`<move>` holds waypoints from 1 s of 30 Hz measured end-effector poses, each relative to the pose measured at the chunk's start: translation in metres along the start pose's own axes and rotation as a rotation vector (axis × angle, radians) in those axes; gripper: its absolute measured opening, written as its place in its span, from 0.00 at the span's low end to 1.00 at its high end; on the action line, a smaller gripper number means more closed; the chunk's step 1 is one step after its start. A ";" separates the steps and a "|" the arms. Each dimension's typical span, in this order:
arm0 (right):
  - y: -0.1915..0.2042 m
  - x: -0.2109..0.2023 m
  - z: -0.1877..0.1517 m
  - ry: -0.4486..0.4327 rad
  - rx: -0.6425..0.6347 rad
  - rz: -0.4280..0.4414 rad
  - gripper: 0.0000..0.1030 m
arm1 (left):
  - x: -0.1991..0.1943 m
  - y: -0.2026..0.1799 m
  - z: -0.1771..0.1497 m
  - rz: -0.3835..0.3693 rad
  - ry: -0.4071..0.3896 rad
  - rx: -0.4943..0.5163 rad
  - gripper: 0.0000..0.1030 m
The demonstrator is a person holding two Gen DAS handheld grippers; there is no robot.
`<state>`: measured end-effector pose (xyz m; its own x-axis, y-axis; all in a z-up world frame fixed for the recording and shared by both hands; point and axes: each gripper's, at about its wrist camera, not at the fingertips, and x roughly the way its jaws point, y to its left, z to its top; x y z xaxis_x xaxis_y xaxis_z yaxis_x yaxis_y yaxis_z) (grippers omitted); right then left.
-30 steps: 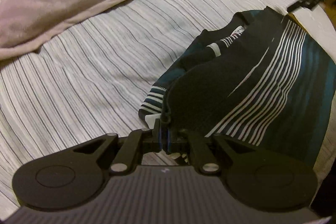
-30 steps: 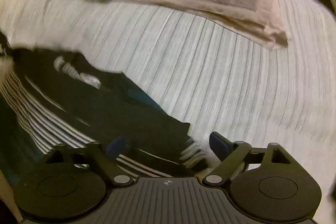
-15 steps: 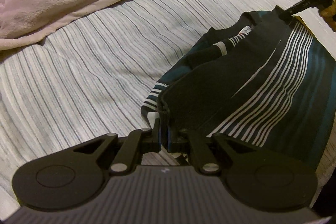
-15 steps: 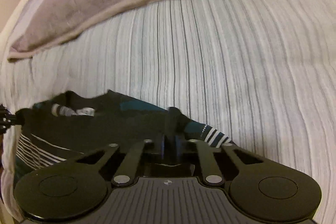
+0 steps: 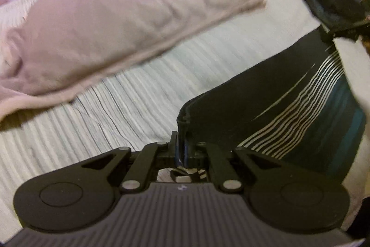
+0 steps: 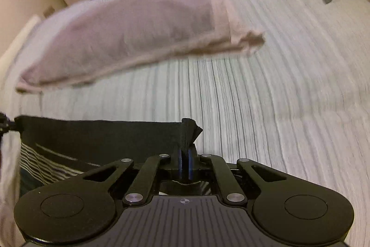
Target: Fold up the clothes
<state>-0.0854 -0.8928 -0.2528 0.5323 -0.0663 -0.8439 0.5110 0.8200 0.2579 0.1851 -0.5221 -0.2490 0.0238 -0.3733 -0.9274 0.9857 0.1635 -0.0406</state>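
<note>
Left gripper [image 5: 182, 149] clenches one corner of the striped shirt [image 5: 289, 108]. Right gripper [image 6: 185, 163] pinches the other, edge stretched taut between them above the striped bedsheet [image 6: 266, 108].

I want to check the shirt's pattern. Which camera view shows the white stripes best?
The left wrist view: the striped shirt spreads wide there, stripes and teal band clear. The right wrist view shows mostly its black top edge and few stripes.

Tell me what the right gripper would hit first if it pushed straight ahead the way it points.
Likely the striped bedsheet, then the pink blanket farther on. The right gripper is shut on the dark striped shirt; depth is unclear.
</note>
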 end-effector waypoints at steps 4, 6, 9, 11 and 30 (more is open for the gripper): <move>0.006 0.037 -0.007 0.037 -0.038 -0.034 0.03 | 0.018 0.005 0.008 0.016 0.021 -0.017 0.03; 0.007 0.042 -0.010 0.032 -0.042 -0.079 0.03 | 0.027 0.007 0.011 0.024 0.032 -0.025 0.03; 0.011 0.031 -0.013 0.024 -0.041 -0.147 0.03 | 0.022 0.006 0.003 0.071 0.046 -0.015 0.05; 0.019 0.018 -0.015 0.004 -0.051 -0.159 0.03 | 0.012 0.007 -0.005 0.119 0.051 -0.003 0.08; 0.015 0.002 -0.127 0.080 0.062 -0.091 0.46 | -0.002 -0.066 -0.064 0.015 0.036 0.072 0.12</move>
<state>-0.1620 -0.8083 -0.3097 0.4276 -0.0914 -0.8993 0.5970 0.7756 0.2050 0.1094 -0.4733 -0.2679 0.0338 -0.3379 -0.9406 0.9947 0.1024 -0.0011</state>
